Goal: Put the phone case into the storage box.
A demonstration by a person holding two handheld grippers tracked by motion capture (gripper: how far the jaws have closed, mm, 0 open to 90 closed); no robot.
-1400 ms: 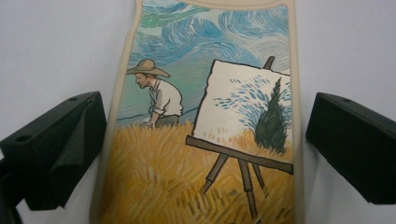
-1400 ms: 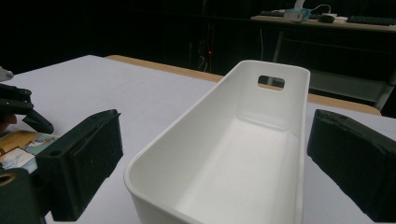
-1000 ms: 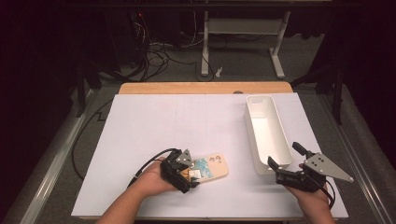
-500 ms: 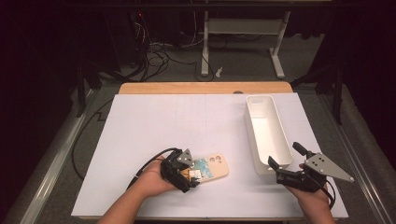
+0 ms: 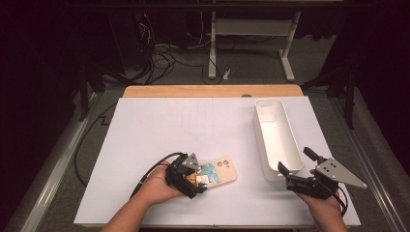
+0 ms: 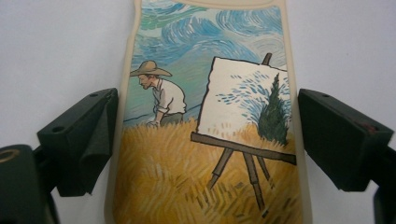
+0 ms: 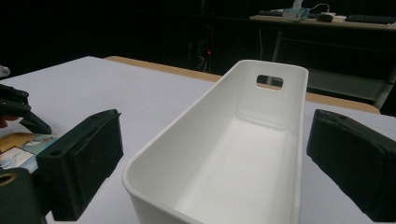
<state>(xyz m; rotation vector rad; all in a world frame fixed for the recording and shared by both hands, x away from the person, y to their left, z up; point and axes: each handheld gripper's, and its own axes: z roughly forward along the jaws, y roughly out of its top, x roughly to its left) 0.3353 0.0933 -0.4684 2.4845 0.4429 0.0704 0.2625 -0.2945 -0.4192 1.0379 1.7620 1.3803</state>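
A cream phone case (image 5: 221, 172) printed with a painter at an easel (image 6: 205, 140) lies flat on the white table cover. My left gripper (image 5: 199, 181) reaches along it, and both black pads (image 6: 95, 135) press its two long edges. A long white bin (image 5: 256, 118) stands at the right, empty. My right gripper (image 5: 296, 161) hovers at the bin's near end. Its jaws stand wide, one on each side of the bin's rim (image 7: 187, 121), without touching it. The case's corner (image 7: 18, 149) and the left gripper's tip (image 7: 21, 114) show at the left of the right gripper view.
The white cover (image 5: 193, 125) spreads over most of a wooden tabletop (image 5: 193, 91). Beyond the far edge, cables (image 5: 164, 53) and a white desk frame (image 5: 251, 29) stand on the dark floor. A black cable (image 5: 150, 169) trails from the left gripper.
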